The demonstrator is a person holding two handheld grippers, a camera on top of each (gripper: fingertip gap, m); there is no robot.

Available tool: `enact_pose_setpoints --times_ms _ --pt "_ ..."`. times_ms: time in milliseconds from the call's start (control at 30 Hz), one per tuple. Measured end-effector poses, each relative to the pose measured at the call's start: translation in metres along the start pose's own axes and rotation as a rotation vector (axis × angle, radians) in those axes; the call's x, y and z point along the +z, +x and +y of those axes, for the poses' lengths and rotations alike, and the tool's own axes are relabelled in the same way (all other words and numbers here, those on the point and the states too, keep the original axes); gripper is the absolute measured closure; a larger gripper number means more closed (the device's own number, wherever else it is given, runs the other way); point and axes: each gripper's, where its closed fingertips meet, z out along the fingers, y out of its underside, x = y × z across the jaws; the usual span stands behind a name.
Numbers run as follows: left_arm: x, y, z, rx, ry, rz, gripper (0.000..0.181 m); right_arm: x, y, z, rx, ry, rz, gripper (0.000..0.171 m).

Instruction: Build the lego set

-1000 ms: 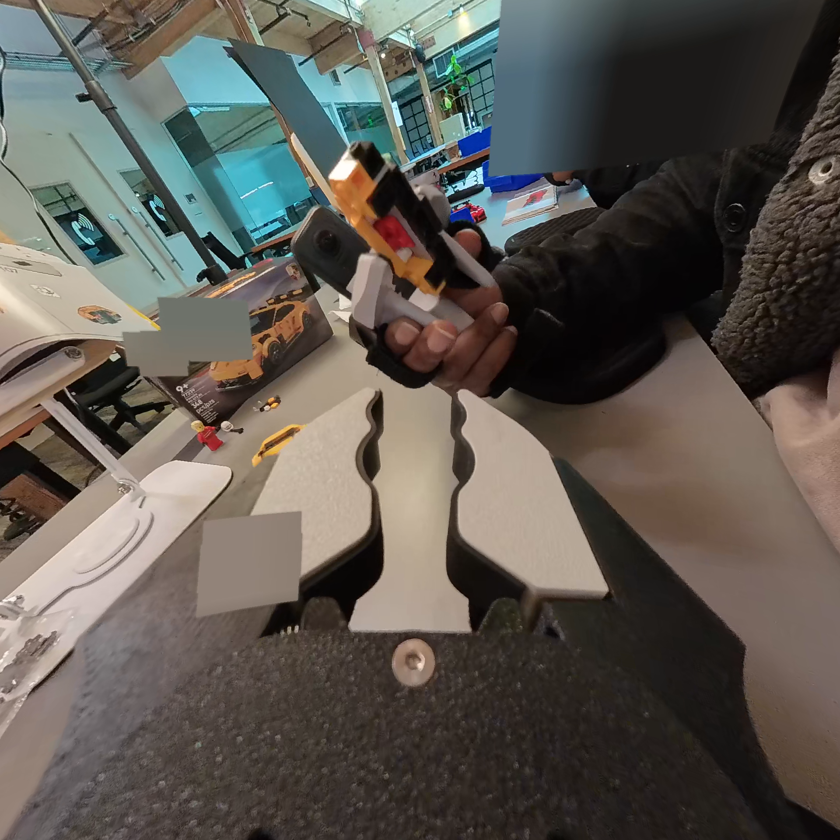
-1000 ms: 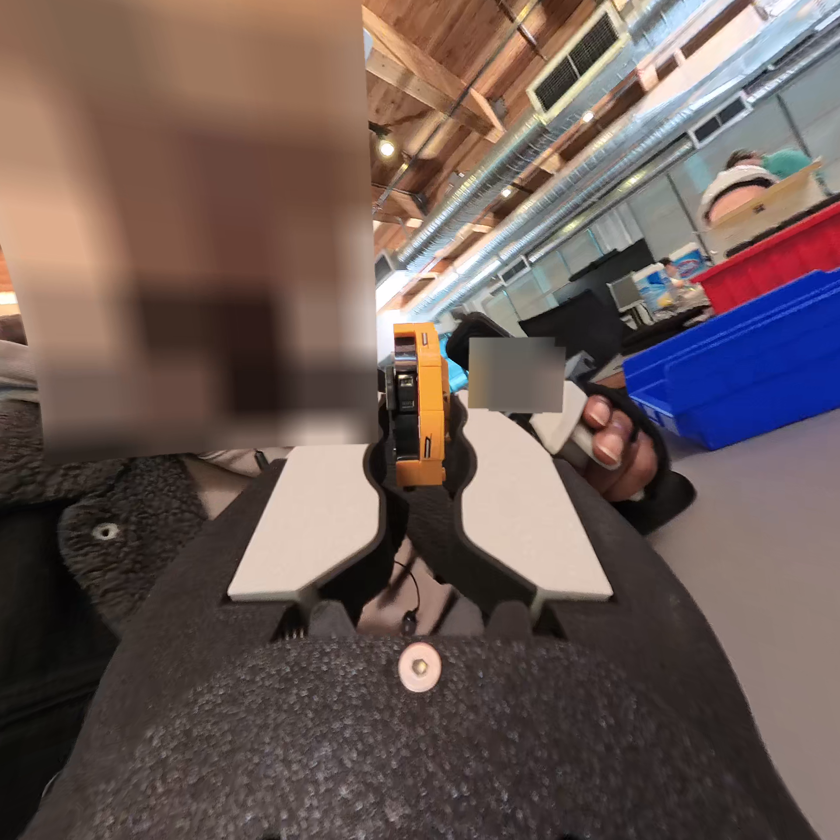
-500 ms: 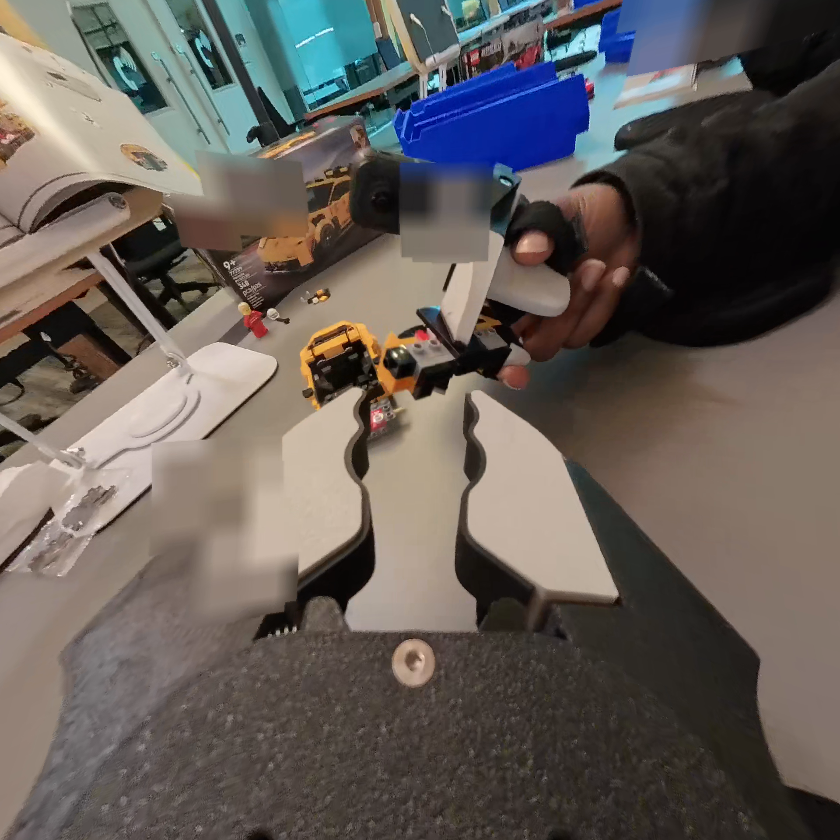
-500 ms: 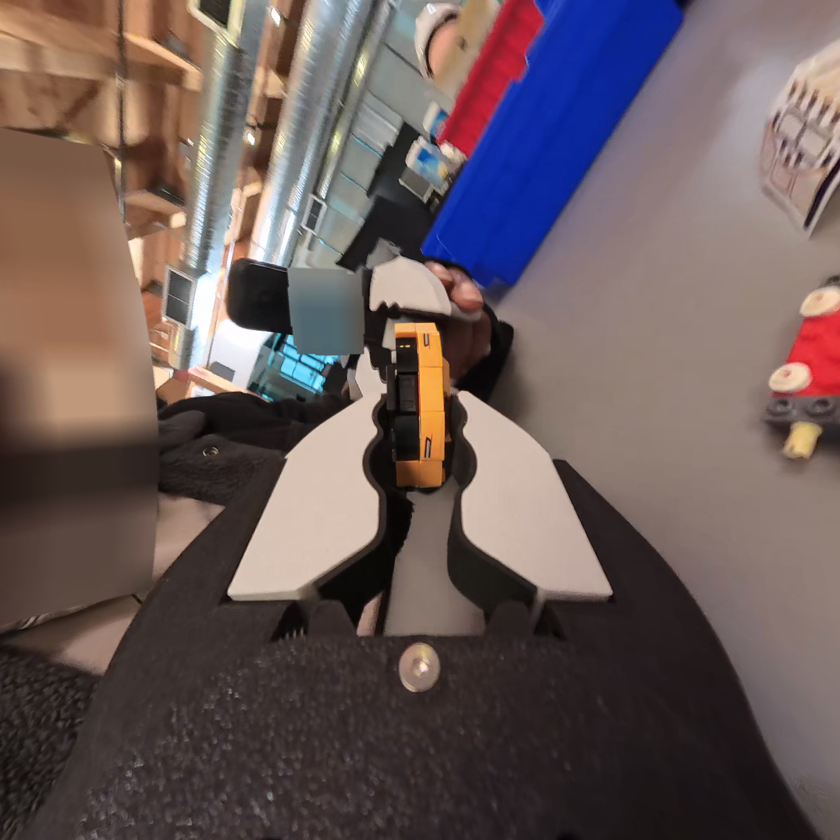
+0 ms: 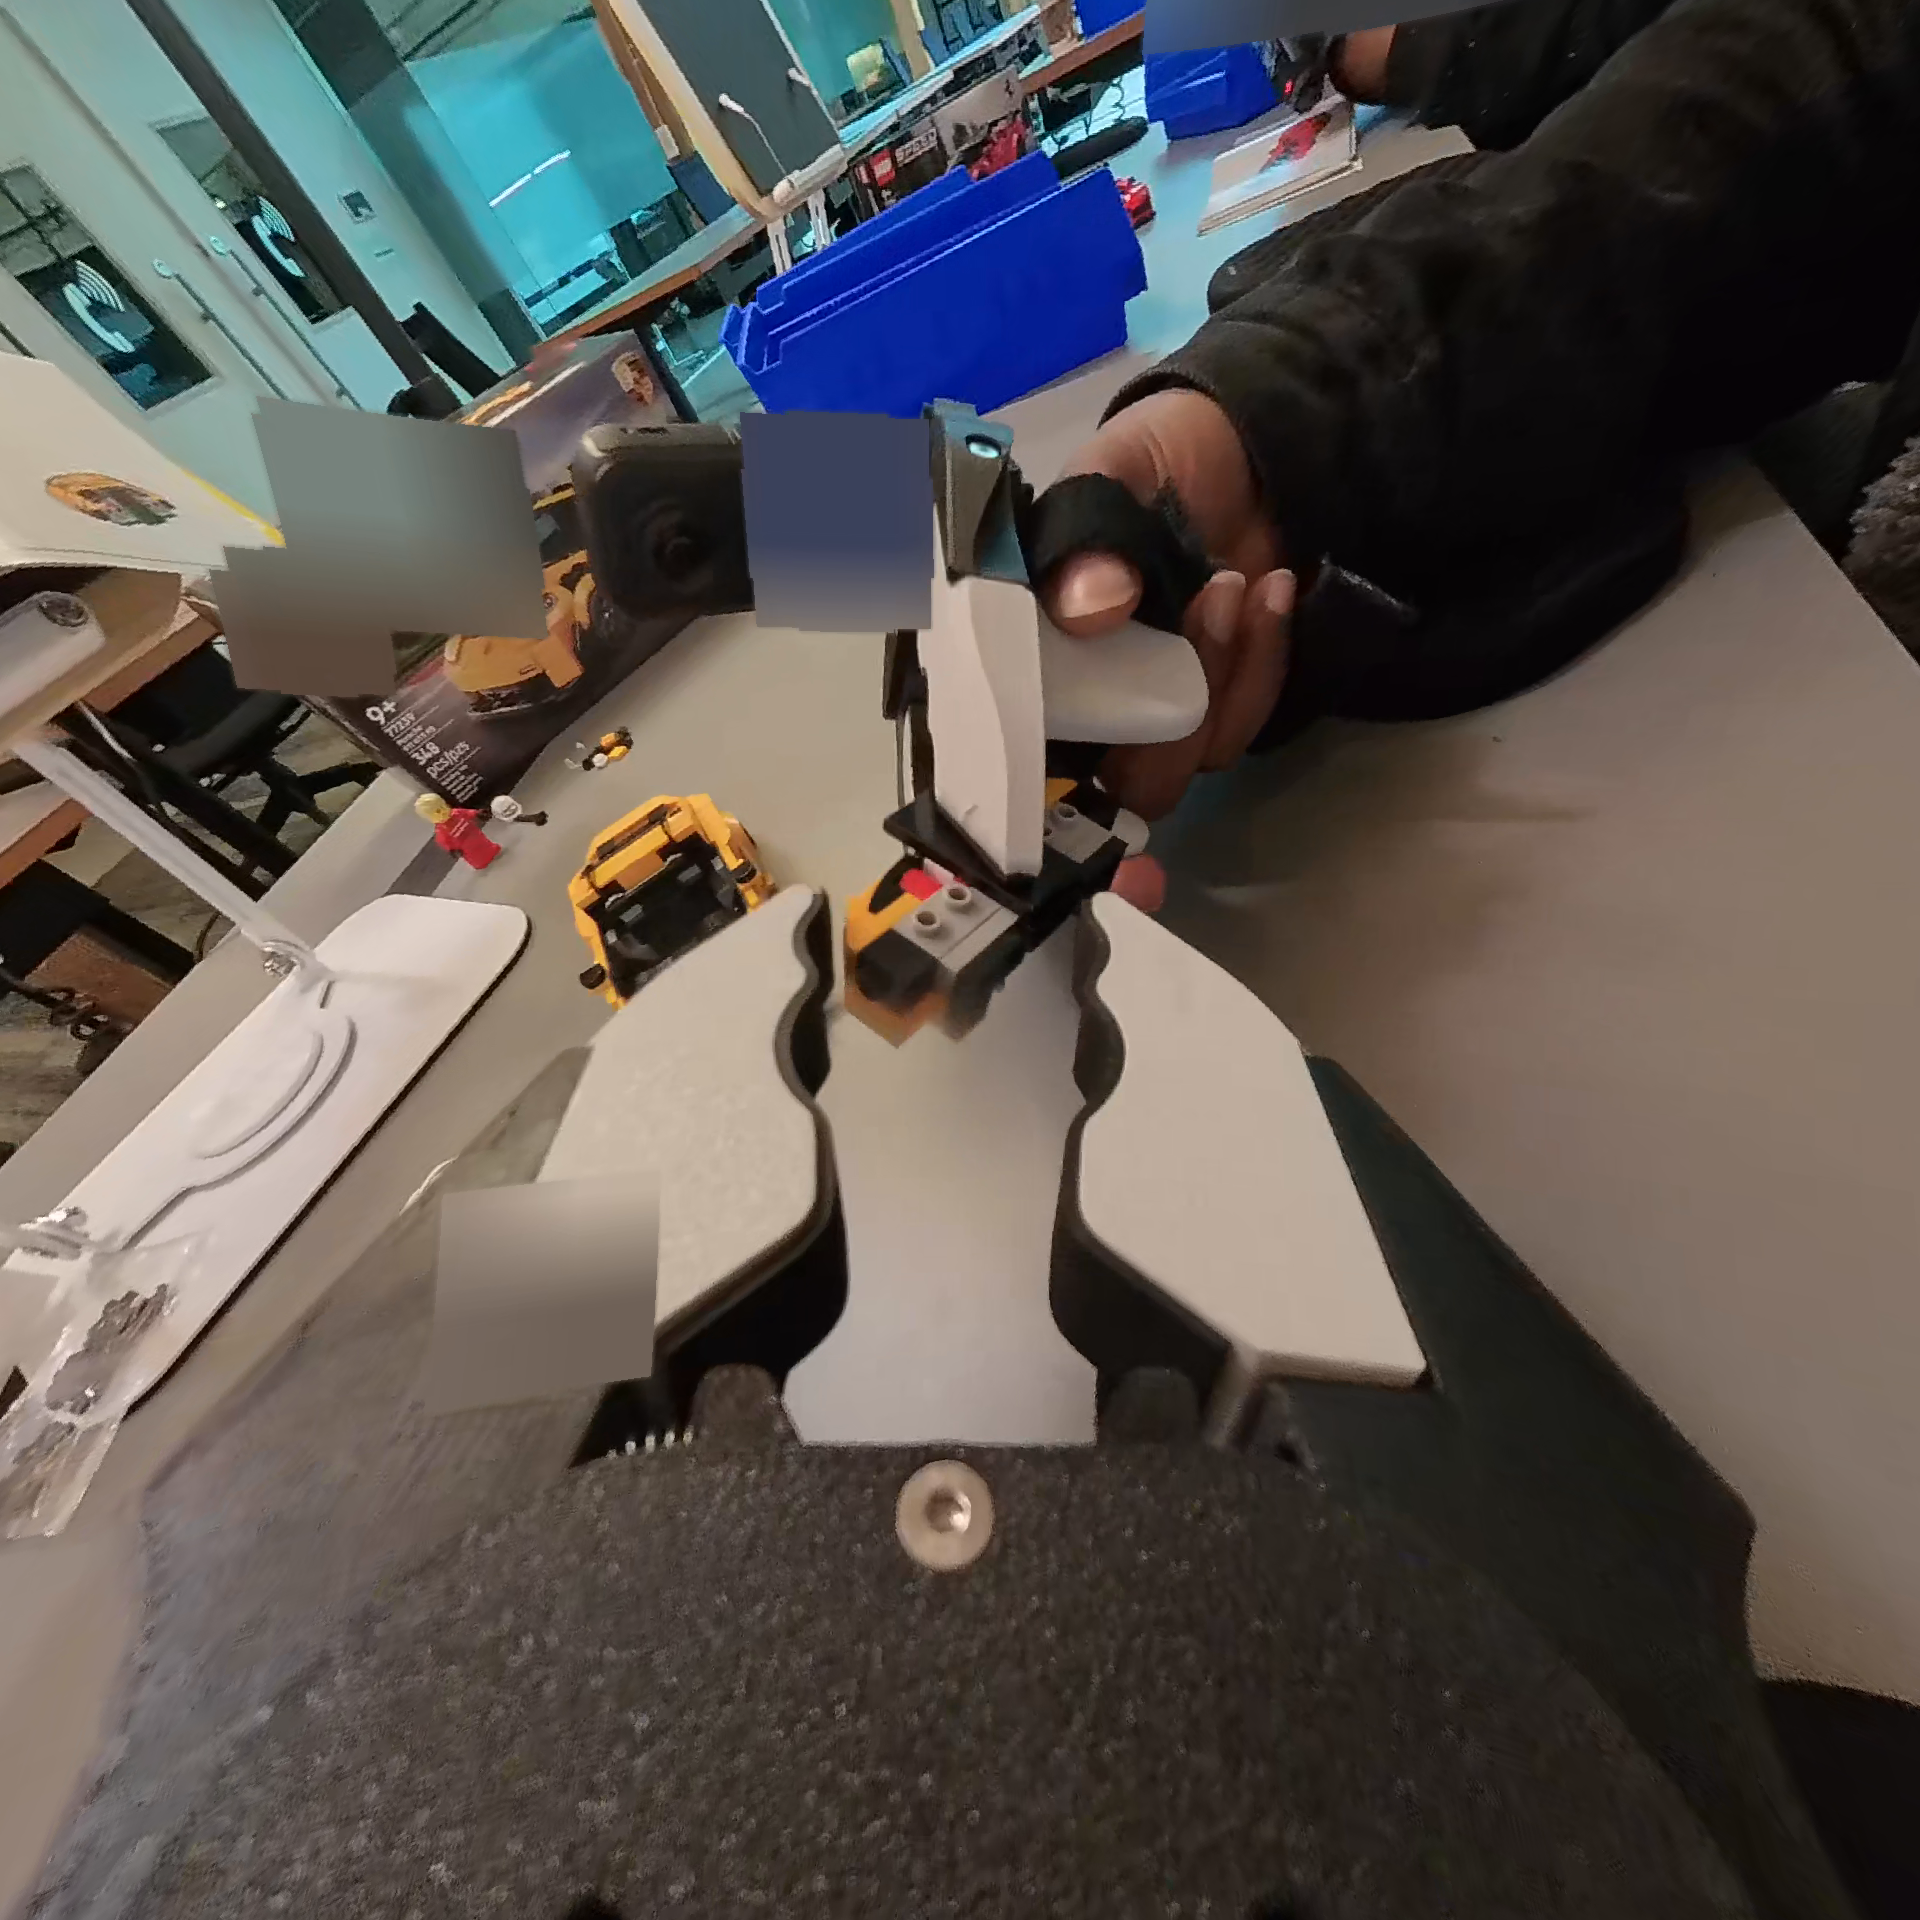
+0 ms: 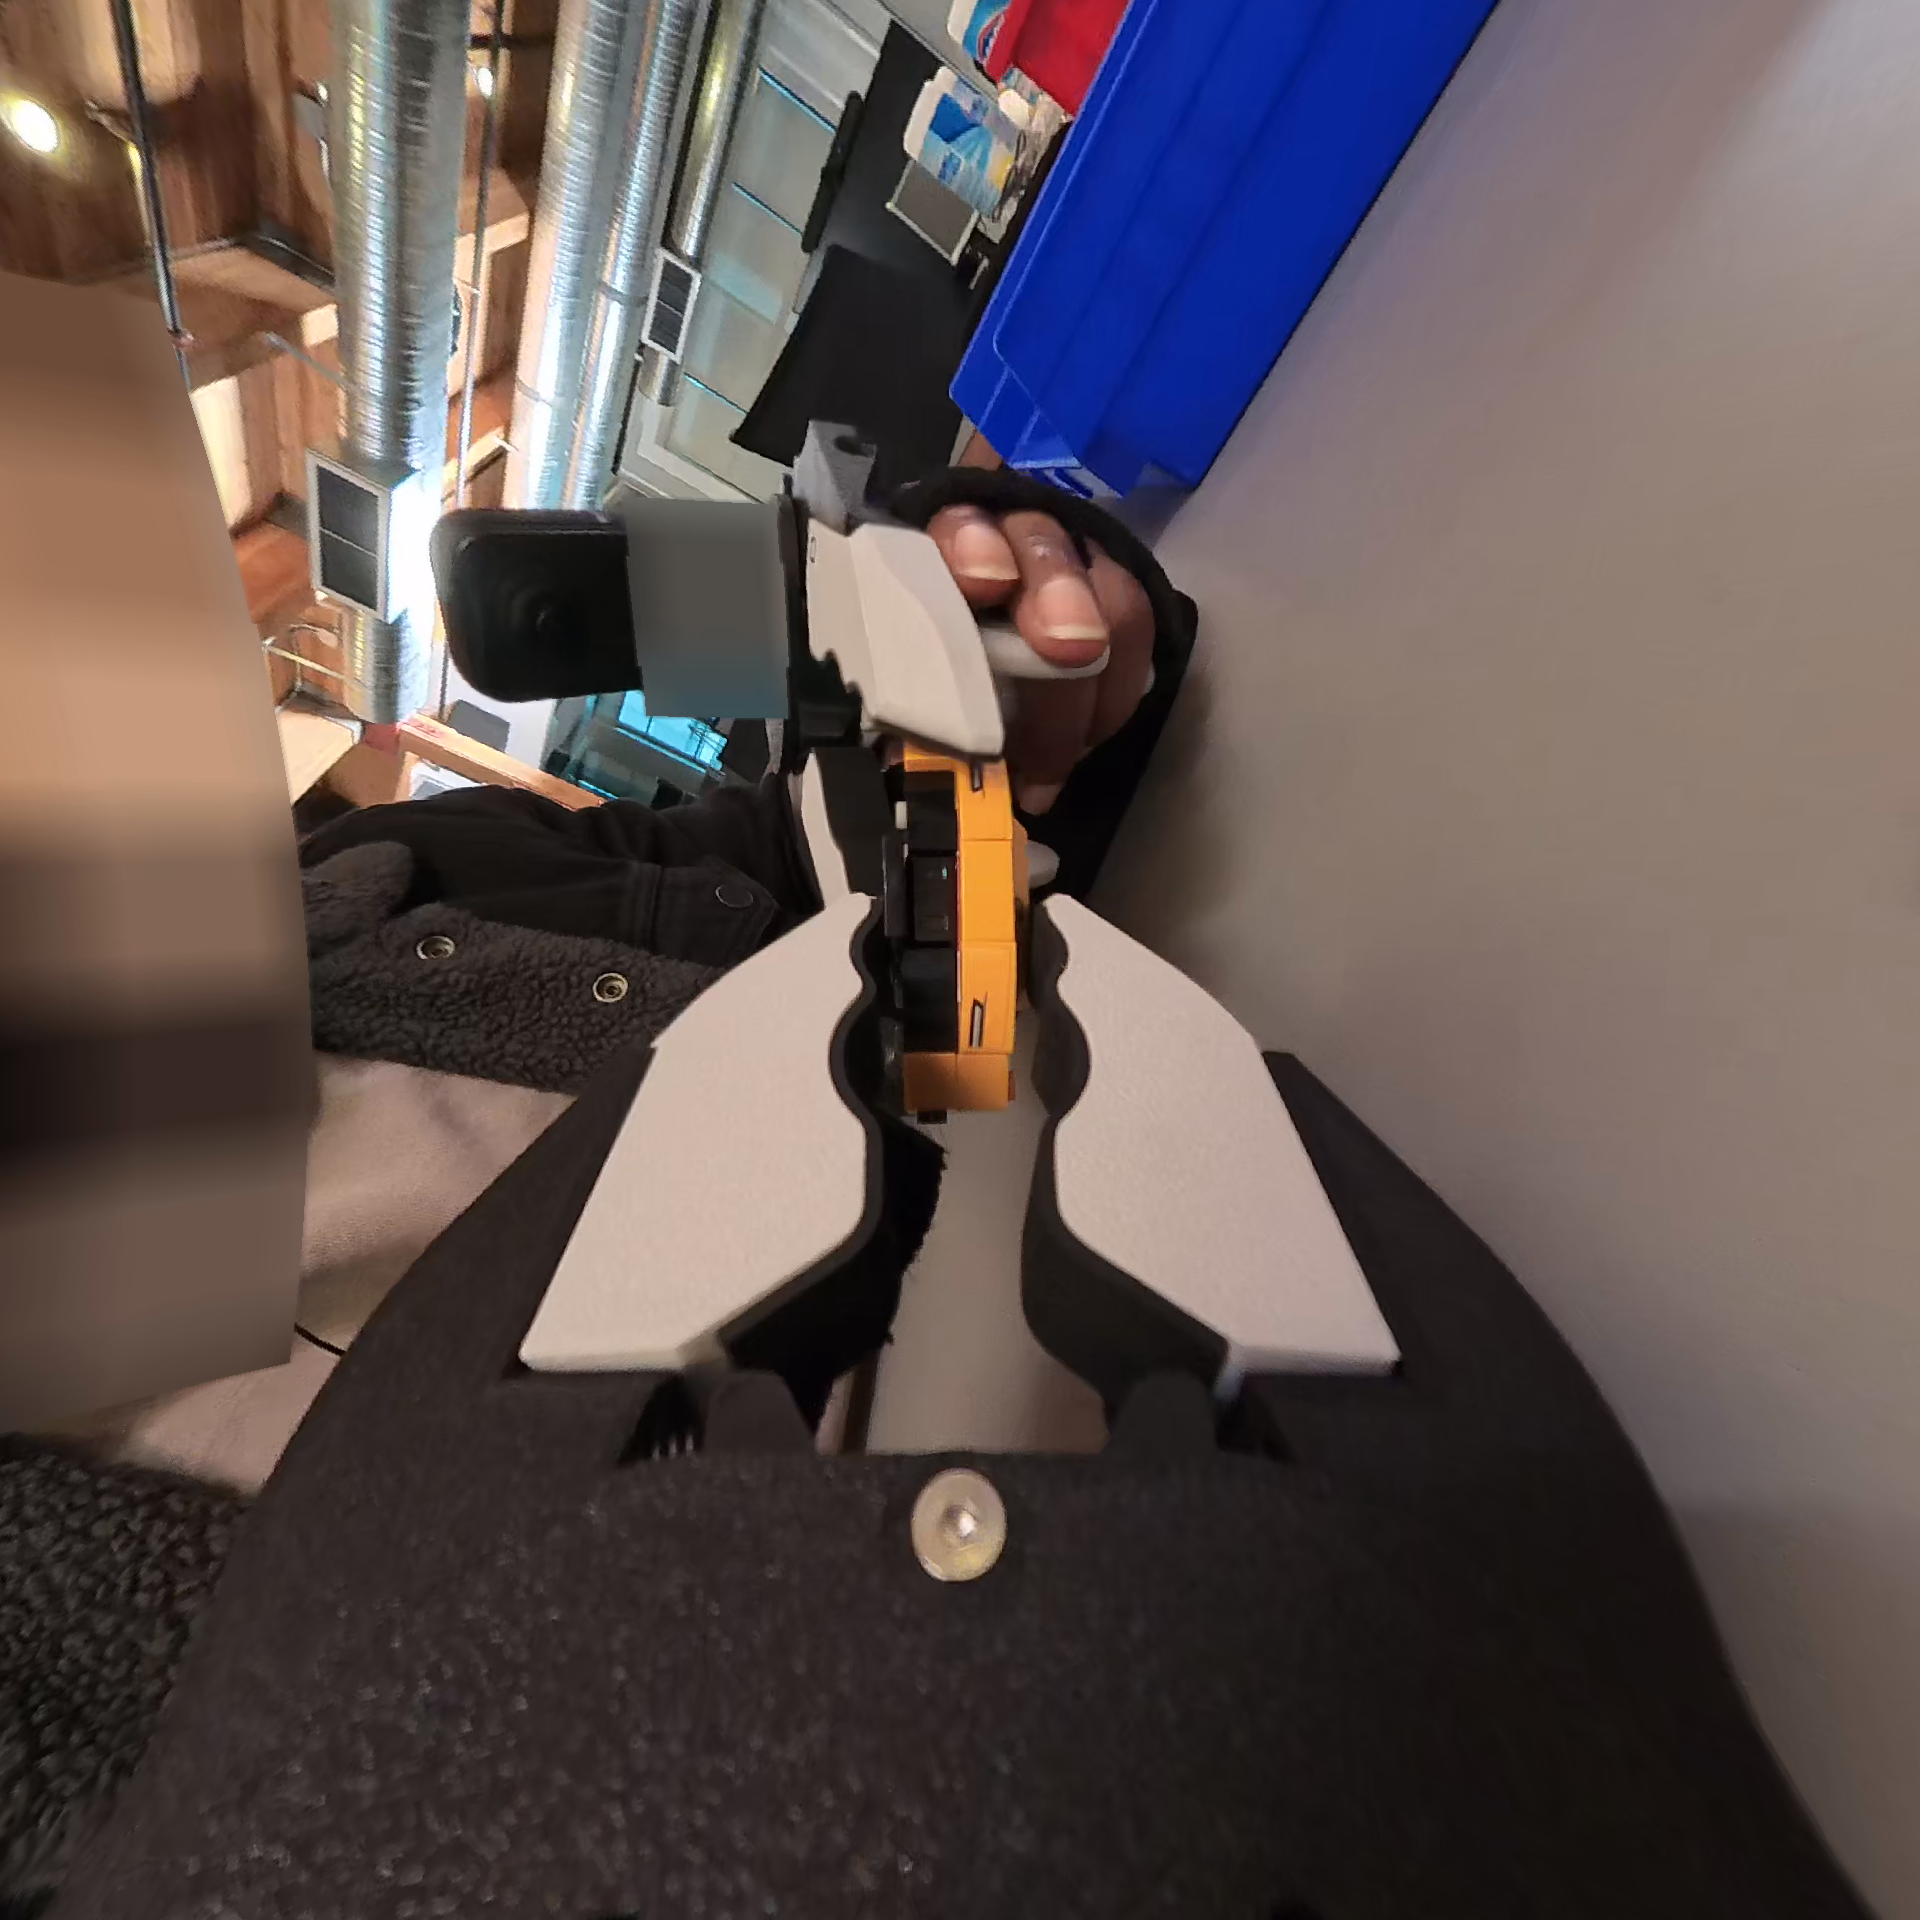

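The right tongs [image 5: 992,831], which a second ago hold the orange and black lego section [image 5: 935,956] high in the air, now point down at the bench [image 5: 1507,987] and set that section low, at 12 o'clock just ahead of the open left tongs [image 5: 951,997]. The yellow lego car body [image 5: 665,894], unseen then, now sits at 11 o'clock.

Bright even indoor light, soft shadows, fisheye warp at edges, bg blurry

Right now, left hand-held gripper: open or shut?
Open. The left hand-held gripper has table showing between its fingers; the lego piece sits beyond them.
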Motion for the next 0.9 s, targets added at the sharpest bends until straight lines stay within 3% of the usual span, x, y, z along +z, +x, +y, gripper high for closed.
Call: enact_pose_setpoints --times_ms 900 --pt "-0.003 0.028 0.003 0.077 -0.010 0.153 0.145 0.009 -0.007 0.028 -0.020 -0.157 -0.045 0.146"
